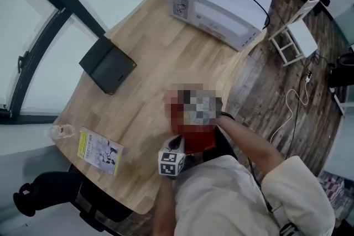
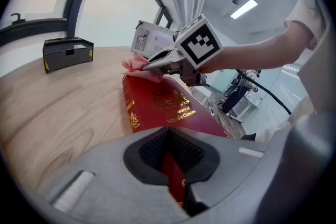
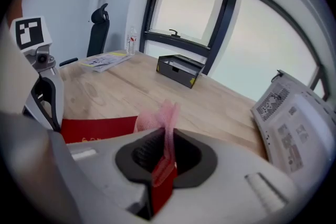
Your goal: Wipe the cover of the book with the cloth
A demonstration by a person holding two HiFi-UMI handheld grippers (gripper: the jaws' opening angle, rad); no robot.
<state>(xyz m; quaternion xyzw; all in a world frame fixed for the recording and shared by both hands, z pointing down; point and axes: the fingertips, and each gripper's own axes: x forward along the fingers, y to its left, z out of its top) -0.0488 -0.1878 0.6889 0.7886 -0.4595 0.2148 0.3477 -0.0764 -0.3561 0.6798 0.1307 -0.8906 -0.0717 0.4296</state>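
Plainly, the dark-red book (image 2: 167,107) bears gilt crest and lettering.

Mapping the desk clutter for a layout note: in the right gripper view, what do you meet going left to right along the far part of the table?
black chair → bottle → black box → white machine

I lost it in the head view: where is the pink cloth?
In the right gripper view, the pink cloth is pinched in the right gripper, on the red book that the left gripper clamps.
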